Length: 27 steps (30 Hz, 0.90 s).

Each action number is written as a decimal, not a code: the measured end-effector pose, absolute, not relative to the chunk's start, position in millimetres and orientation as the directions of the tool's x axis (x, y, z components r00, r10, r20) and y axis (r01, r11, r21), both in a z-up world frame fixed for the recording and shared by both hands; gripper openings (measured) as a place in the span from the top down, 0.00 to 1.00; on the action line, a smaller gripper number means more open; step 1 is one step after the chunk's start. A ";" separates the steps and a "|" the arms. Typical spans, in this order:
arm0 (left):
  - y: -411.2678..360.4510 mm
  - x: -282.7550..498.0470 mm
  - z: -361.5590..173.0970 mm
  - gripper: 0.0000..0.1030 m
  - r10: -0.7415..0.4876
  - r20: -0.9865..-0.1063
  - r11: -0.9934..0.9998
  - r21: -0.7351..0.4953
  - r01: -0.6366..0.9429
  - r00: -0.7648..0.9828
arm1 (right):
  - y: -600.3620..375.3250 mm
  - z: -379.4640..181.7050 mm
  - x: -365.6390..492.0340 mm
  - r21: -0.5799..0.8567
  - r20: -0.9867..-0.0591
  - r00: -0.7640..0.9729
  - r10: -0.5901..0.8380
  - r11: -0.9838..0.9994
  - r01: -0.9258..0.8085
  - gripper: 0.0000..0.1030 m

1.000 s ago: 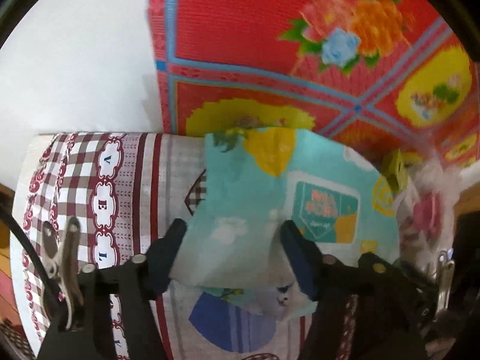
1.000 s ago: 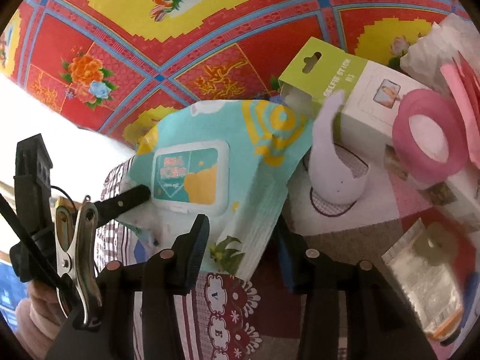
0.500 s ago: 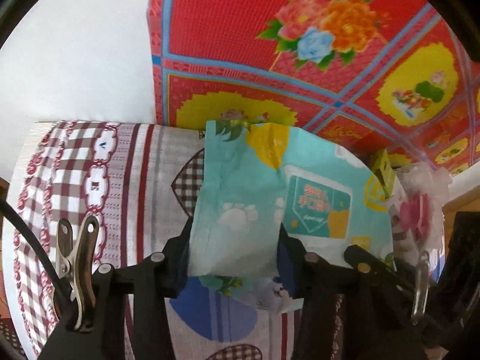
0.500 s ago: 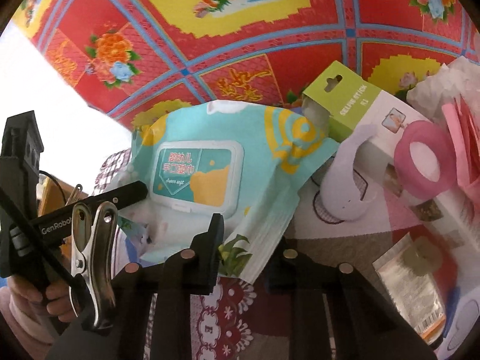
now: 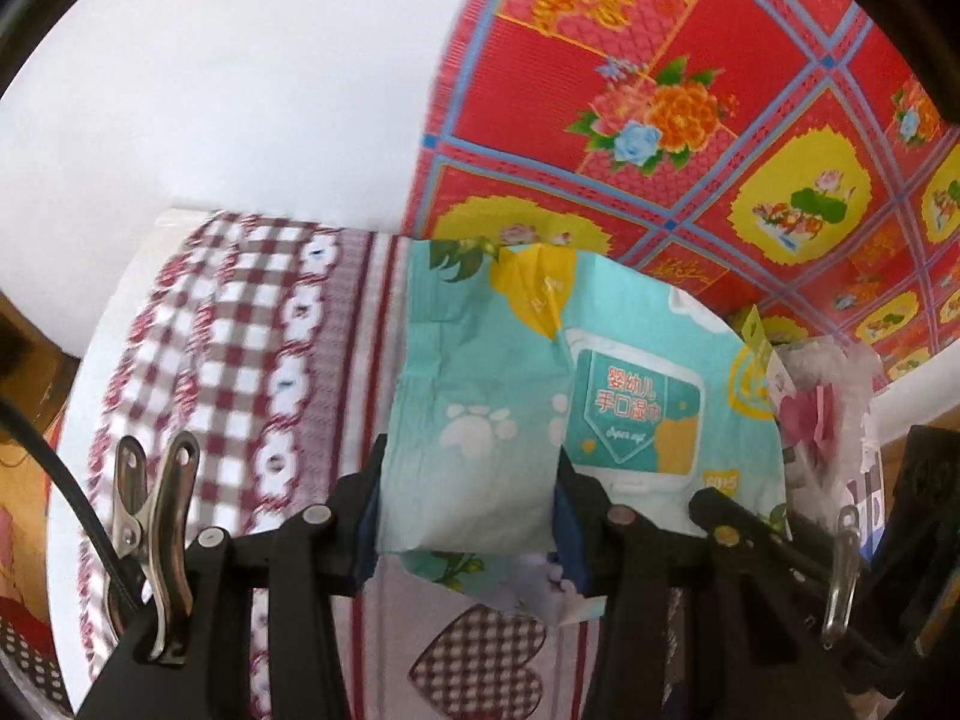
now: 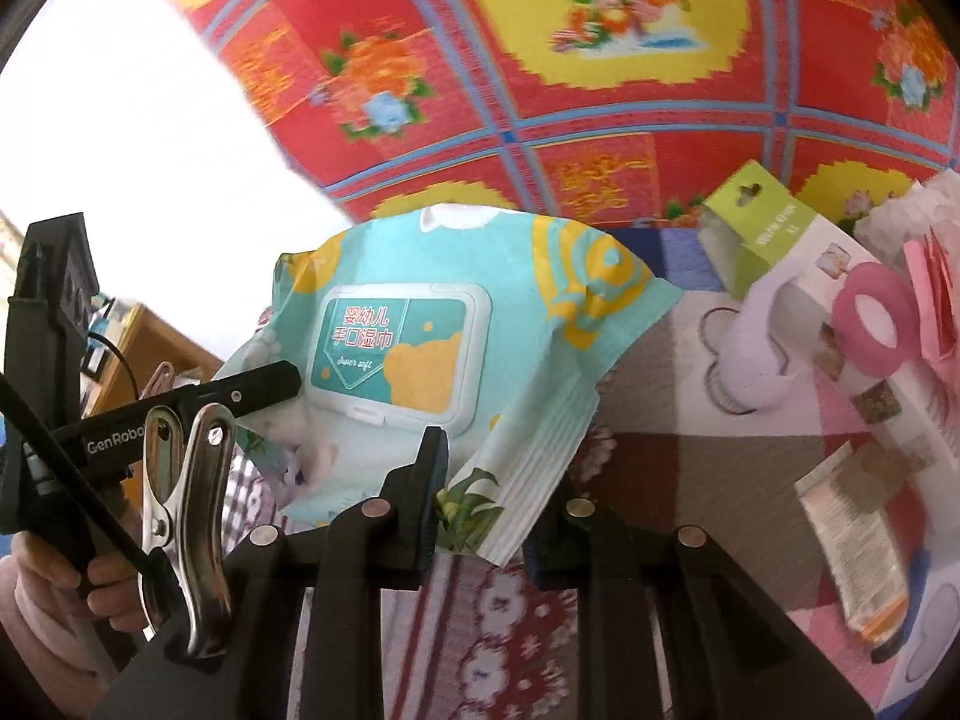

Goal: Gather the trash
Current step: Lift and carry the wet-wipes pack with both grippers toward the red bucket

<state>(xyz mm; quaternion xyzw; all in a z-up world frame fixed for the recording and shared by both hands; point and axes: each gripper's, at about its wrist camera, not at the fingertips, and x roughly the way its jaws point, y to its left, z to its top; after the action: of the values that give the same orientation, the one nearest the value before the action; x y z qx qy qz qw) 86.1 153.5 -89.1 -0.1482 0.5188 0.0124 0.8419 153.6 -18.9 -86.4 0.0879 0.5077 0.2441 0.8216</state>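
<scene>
A teal wet-wipes pack point(image 5: 540, 396) with a flip lid hangs a little above the patterned tablecloth point(image 5: 240, 360), held from both ends. My left gripper point(image 5: 471, 498) is shut on the pack's left end, its pads pressing the soft wrapper from both sides. In the right wrist view the same pack point(image 6: 420, 312) fills the middle. My right gripper point(image 6: 489, 498) is shut on its crimped lower corner, and the pack hides the right fingertip. One finger point(image 6: 258, 387) of the left gripper reaches in from the left there, with a person's hand below it.
To the right on the table lie a green-and-white box point(image 6: 774, 246), a pink tape ring point(image 6: 876, 324), a white curved plastic piece point(image 6: 750, 354), a clear sachet point(image 6: 852, 552) and pink paper point(image 6: 924, 276). A red floral mat point(image 5: 660, 60) lies beyond the table.
Both grippers have closed on the wipes pack, the right one more narrowly. The pack has come up off the tablecloth, and both views have shifted as the hands rose.
</scene>
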 end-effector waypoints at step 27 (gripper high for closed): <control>302.9 -56.8 -44.9 0.52 -0.037 -0.851 0.915 -0.240 -0.325 0.523 | 129.5 -54.2 26.3 0.345 -0.785 0.322 0.529 0.805 -0.482 0.78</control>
<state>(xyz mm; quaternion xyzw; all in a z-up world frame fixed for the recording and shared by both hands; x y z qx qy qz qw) -56.8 302.9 -44.9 -0.1882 0.4808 0.0844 0.8522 26.3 129.5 -54.2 0.0241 0.4923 0.3111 0.8126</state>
